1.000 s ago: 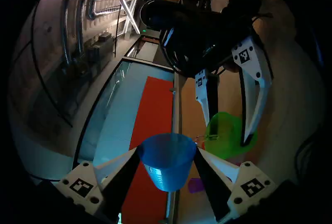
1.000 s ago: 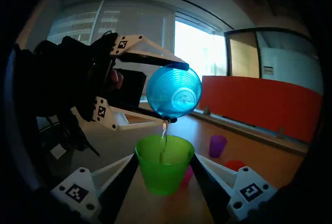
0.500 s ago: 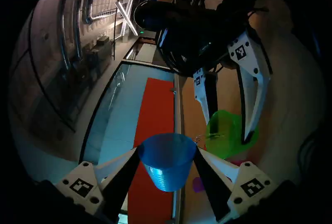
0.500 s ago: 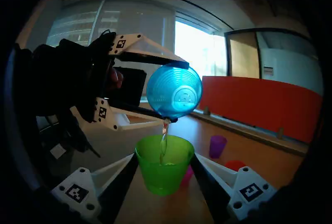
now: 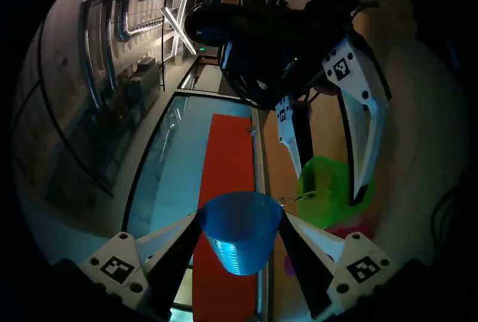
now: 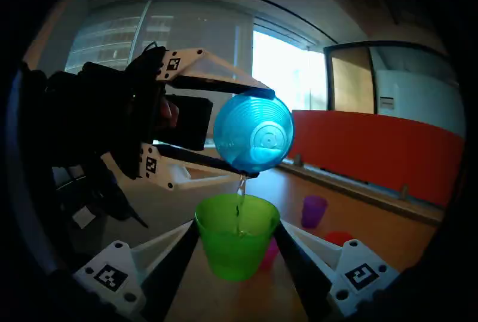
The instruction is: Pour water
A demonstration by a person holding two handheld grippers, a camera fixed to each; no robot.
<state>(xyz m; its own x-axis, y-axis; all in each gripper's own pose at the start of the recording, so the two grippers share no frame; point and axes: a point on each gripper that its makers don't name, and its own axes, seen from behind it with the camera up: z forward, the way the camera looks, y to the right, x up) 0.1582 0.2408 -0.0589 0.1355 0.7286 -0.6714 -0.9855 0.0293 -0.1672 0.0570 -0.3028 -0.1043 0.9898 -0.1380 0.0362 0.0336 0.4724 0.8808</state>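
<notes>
In the right gripper view, the right gripper (image 6: pixel 237 225) is keeping its fingers clamped on the green cup (image 6: pixel 234 251), upright over the worktop (image 6: pixel 302 289). At twelve o'clock above it, the left gripper (image 6: pixel 263 132) is squeezing the blue cup (image 6: pixel 251 123), which is tipping slightly further than a moment ago. The water (image 6: pixel 241 193) is thinning to a trickle, so the pour is probably ending. A purple cup (image 6: pixel 313 209) is standing farther off at three o'clock.

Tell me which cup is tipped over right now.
The blue cup, in the left gripper: tipped sideways, base toward the camera, water streaming out. The green cup and purple cup stand upright.
</notes>
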